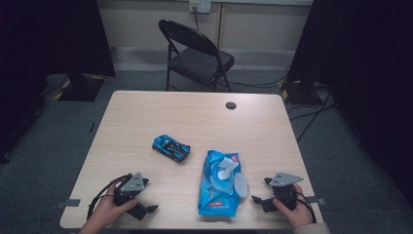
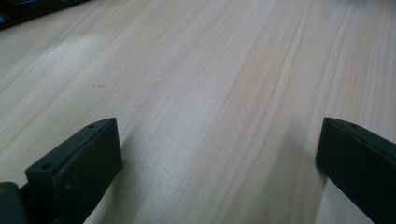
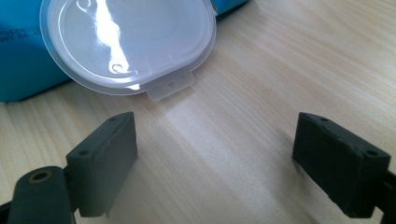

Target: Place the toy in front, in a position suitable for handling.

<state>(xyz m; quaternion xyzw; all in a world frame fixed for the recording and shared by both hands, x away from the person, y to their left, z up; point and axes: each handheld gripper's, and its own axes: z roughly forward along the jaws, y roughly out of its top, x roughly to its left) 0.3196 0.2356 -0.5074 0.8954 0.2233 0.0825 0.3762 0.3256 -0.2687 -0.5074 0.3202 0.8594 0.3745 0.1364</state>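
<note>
A blue pack of wet wipes [image 1: 217,187] lies flat on the wooden table [image 1: 195,117], near the front edge and a little right of centre. Its clear plastic lid [image 3: 128,44] is flipped open to the right, and a white wipe [image 1: 225,171] sticks up out of the opening.

Just right of the pack, the right gripper [image 1: 259,191] rests low over the table in the person's right hand [image 1: 294,212]; its jaws are spread wide with nothing but bare wood between them, and the lid's tab lies just beyond them, not touched.

A blue toy car [image 1: 171,147] sits farther back and left of the pack, apart from it.

At the near left, the left gripper [image 1: 148,195] is held in the left hand [image 1: 109,209], jaws also spread over bare wood, well apart from the pack.

Beyond the table's far edge stands a black folding chair [image 1: 197,56].
</note>
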